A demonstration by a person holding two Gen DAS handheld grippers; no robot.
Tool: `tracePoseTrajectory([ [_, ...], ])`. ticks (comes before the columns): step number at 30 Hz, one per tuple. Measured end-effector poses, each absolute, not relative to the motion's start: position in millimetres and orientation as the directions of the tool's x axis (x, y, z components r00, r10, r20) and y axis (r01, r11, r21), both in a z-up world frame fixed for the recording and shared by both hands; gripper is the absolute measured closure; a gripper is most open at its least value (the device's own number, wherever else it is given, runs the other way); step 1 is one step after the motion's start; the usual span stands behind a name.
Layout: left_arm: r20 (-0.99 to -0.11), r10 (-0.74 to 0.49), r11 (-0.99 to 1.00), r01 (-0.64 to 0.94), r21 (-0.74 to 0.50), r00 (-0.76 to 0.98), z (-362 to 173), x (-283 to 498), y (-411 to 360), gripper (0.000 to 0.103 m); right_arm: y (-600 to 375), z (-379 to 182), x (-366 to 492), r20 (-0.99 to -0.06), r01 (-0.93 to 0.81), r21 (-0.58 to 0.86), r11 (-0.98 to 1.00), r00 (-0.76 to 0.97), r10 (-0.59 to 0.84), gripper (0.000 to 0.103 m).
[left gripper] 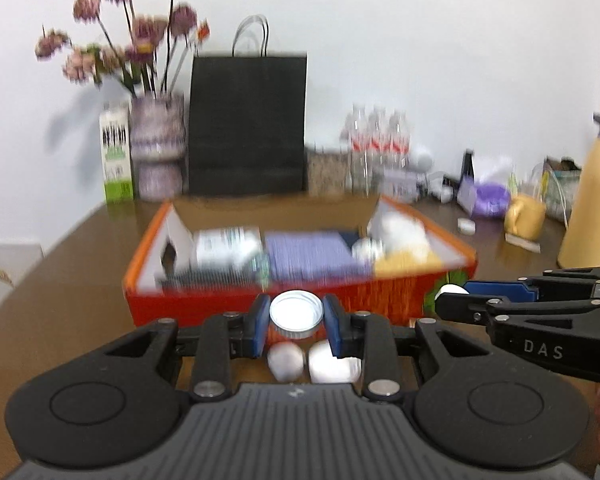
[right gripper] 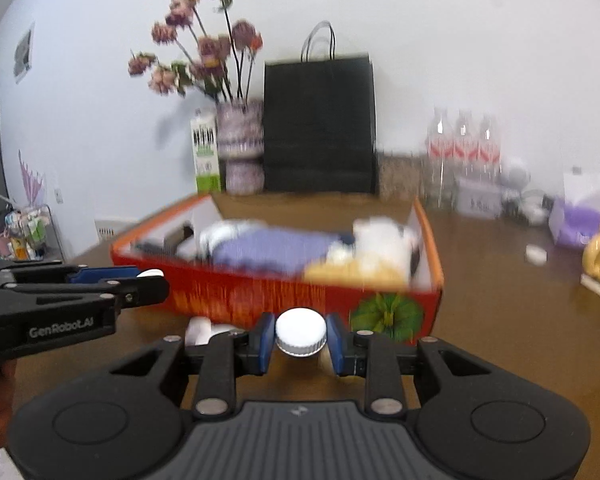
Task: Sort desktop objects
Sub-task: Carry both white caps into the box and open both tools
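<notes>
My left gripper [left gripper: 296, 322] is shut on a small white jar with a silver-rimmed lid [left gripper: 297, 314], held above the brown table. My right gripper [right gripper: 300, 338] is shut on a white ribbed-cap bottle [right gripper: 301, 331]. Both hang just in front of an orange box [left gripper: 380, 294] that holds a purple cloth [left gripper: 312, 254], a white container and yellow and white items. Two small white round objects [left gripper: 286, 360] lie on the table below the left gripper. The right gripper [left gripper: 452, 298] shows at the right edge of the left wrist view, the left gripper [right gripper: 152, 280] at the left edge of the right wrist view.
Behind the box stand a black paper bag [left gripper: 246, 124], a vase of dried flowers [left gripper: 156, 148], a green-and-white carton [left gripper: 116, 156] and clear bottles [left gripper: 376, 140]. At the right are a yellow thermos [left gripper: 596, 200], a yellow mug [left gripper: 526, 216] and a purple item [left gripper: 488, 200].
</notes>
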State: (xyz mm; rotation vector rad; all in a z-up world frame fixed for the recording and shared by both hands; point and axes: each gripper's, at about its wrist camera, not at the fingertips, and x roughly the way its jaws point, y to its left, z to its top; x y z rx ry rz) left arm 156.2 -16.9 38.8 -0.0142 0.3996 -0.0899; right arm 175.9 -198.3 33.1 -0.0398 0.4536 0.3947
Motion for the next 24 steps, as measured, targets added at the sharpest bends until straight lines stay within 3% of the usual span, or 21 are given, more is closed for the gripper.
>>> tracePoseTrajectory([
  [9, -0.269, -0.052, 0.998, 0.041, -0.045, 0.962, 83.6, 196.7, -10.5, 0.074, -182.6, 84.9, 223.8, -0.324, -0.394, 0.031, 0.919, 0.866, 0.382, 0.076],
  [20, -0.277, -0.011, 0.994, -0.019, -0.106, 0.961, 69.6, 272.4, 6.1, 0.074, -159.8, 80.5, 305.4, -0.313, -0.386, 0.073, 0.920, 0.866, 0.389, 0.076],
  [24, -0.272, 0.063, 0.992, -0.091, -0.090, 0.960, 53.5, 289.8, 17.3, 0.074, -156.5, 59.3, 324.9, -0.279, -0.392, 0.088, 0.916, 0.873, 0.401, 0.076],
])
